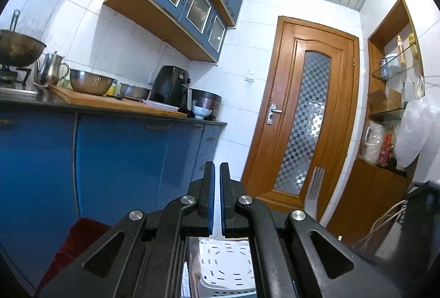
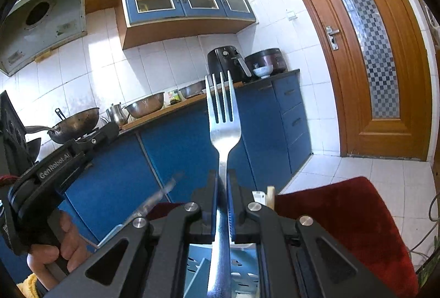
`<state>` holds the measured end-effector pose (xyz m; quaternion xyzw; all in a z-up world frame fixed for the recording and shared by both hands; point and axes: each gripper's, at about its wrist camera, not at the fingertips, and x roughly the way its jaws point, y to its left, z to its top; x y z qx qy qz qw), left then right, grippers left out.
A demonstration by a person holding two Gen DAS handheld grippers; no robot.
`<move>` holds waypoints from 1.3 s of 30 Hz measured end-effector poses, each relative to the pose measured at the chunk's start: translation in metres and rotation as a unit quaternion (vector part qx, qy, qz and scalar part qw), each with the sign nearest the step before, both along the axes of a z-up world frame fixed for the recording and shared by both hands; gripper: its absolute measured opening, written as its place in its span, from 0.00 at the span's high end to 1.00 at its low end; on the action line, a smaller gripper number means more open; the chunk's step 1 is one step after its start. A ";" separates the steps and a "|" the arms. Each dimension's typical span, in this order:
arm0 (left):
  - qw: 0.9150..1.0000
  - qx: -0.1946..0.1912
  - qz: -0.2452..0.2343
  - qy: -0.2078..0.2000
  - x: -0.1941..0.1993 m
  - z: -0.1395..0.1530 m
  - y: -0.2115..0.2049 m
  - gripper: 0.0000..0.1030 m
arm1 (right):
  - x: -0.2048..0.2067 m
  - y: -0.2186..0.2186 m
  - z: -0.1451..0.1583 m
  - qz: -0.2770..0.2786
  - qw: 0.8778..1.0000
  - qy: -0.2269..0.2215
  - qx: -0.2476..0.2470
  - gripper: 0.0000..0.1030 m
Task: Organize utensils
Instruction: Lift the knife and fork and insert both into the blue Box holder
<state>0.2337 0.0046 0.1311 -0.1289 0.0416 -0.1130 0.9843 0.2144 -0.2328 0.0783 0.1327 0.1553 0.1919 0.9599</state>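
Holding the fork (image 2: 223, 116) upright, my right gripper (image 2: 222, 188) had its fingers (image 2: 211, 204) pressed against the handle on both sides, tines pointing up in front of the blue lower cabinets (image 2: 176, 149). The handle ran down between the blue pads and past the bottom of the right wrist view. From the left wrist view the same fork (image 1: 313, 188) stood to the right, in front of the wooden door (image 1: 305, 111).

My left gripper (image 1: 217, 182) had its fingers (image 1: 210, 196) nearly together, a narrow slit between the pads and nothing in it. In the right wrist view that gripper (image 2: 55, 177) sat at the left edge with my hand (image 2: 63, 245) wrapped round its grip.

Below both grippers lay a white slotted tray (image 1: 225, 267), and a red cloth (image 2: 346, 221) covered the surface beside it. On the bench (image 1: 115, 108) behind stood a steel colander (image 1: 92, 82), a steel jug (image 1: 52, 68), a black air fryer (image 1: 172, 87) and a small white bowl (image 1: 201, 111).
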 end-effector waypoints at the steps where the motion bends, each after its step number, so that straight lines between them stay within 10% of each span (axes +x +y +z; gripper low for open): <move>1: 1.000 -0.001 -0.003 0.001 0.000 0.000 0.001 0.99 | 0.000 -0.001 -0.001 0.002 1.000 0.003 0.001 0.92; 31: 0.994 -0.021 -0.062 0.084 -0.015 -0.034 -0.001 0.99 | -0.023 0.012 -0.018 0.006 0.998 -0.001 -0.068 0.91; 39: 0.994 0.015 -0.042 0.104 -0.038 -0.021 0.018 0.98 | -0.039 0.004 -0.004 0.005 0.999 -0.012 -0.037 0.68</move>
